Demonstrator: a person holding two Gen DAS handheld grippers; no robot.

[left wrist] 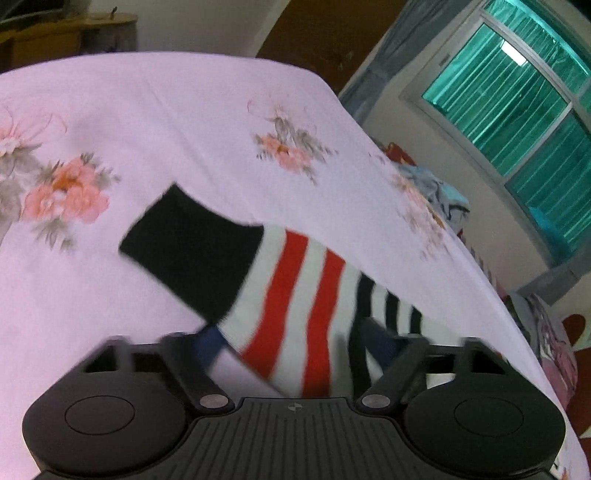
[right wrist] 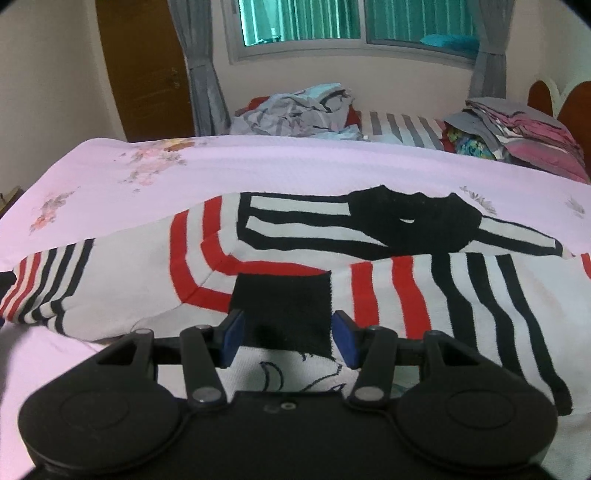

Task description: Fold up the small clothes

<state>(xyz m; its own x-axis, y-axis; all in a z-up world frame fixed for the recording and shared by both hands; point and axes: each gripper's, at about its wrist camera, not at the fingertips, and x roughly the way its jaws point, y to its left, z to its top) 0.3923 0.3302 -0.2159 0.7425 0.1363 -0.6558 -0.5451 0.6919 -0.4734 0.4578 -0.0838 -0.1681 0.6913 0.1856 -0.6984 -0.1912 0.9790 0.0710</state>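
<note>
On the pink floral bedsheet (right wrist: 110, 173) lies a small knit sweater (right wrist: 155, 273), white with red and black stripes and black cuffs and collar. In the right wrist view its left sleeve stretches out to the left edge, ending in thin red and black bands; the black collar (right wrist: 413, 225) sits at the far middle, and the other sleeve is folded across the body so that its black cuff (right wrist: 284, 310) ends right in front of the right gripper (right wrist: 288, 338). That gripper's 2 blue pads (right wrist: 232, 338) stand apart on either side of the cuff, jaws wide and closed on nothing.

In the left wrist view, blurred by motion, a sleeve of the same sweater (left wrist: 288, 288) runs from its black cuff at the left, through red and white bands, down between the fingers of the left gripper (left wrist: 295, 343). The jaws look spread with cloth lying between them; whether they pinch it I cannot tell.

Beyond the sheet, from left to right: a brown wooden door (right wrist: 140, 70), grey curtains (right wrist: 203, 74), a crumpled pile of grey and blue clothes (right wrist: 299, 110) under the green-tinted window (right wrist: 354, 18), and a stack of folded pink and grey fabrics (right wrist: 517, 129).
</note>
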